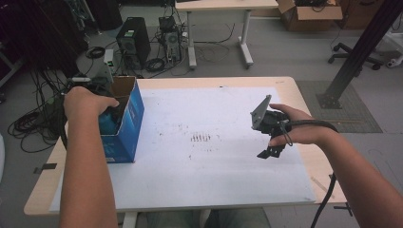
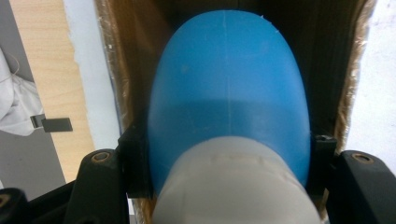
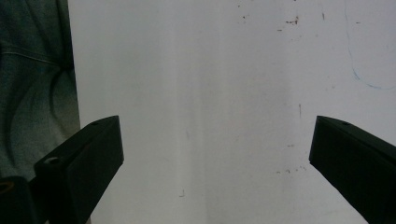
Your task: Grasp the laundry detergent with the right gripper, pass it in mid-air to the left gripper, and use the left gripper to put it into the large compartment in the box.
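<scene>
A blue bottle (image 2: 229, 79) with a white cap (image 2: 233, 186) is clamped between the black jaws of my left gripper (image 2: 229, 154), cap end nearest the camera. The bottle hangs inside an open blue cardboard box (image 1: 129, 118) that stands at the table's left edge; brown inner walls (image 2: 123, 70) rise on both sides of it. In the high view a hand covers most of my left gripper (image 1: 110, 115) at the box's mouth, with a bit of the blue bottle (image 1: 107, 124) showing below. My right gripper (image 1: 272, 151) hovers open over the white sheet (image 1: 214, 166), its jaws (image 3: 217, 149) wide apart with nothing between them.
The white sheet covers most of the wooden table (image 1: 313, 166) and has small dark marks (image 1: 200, 138) at its middle. Beyond the table are a computer tower (image 1: 133, 40), cables (image 1: 33, 123), a second table (image 1: 223, 5) and a cardboard box (image 1: 309, 14). A black post (image 1: 361, 47) stands at the right.
</scene>
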### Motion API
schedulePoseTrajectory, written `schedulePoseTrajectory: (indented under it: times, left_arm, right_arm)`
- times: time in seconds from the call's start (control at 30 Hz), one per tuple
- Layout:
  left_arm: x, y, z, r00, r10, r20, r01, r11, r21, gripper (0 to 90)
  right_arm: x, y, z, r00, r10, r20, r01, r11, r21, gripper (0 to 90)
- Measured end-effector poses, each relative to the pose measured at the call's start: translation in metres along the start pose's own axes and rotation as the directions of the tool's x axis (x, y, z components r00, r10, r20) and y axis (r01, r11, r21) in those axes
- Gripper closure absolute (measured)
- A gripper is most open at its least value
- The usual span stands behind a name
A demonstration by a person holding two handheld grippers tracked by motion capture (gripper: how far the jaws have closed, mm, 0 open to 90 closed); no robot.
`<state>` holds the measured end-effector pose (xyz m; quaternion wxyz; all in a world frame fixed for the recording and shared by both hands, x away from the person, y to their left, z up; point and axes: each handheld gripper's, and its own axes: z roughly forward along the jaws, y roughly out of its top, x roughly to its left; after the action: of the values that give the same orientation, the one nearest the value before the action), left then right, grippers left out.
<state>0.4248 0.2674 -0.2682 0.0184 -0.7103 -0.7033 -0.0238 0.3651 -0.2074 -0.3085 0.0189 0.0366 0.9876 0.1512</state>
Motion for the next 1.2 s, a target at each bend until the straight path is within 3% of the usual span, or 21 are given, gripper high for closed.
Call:
schedulePoseTrajectory:
  times: [0.73,1.2]
  left_arm:
    - [0.001,0.001,0.021,1.0000,-0.002,0.008,0.001,1.0000,0.005,38.1]
    - [0.002,0.000,0.023,0.9999,-0.004,0.012,0.004,1.0000,0.000,38.0]
  right_arm:
    - [0.000,0.003,0.007,0.9999,-0.008,-0.010,0.008,1.000,0.003,3.0]
    - [0.000,0.003,0.010,0.9999,-0.006,-0.015,0.006,1.000,-0.001,3.0]
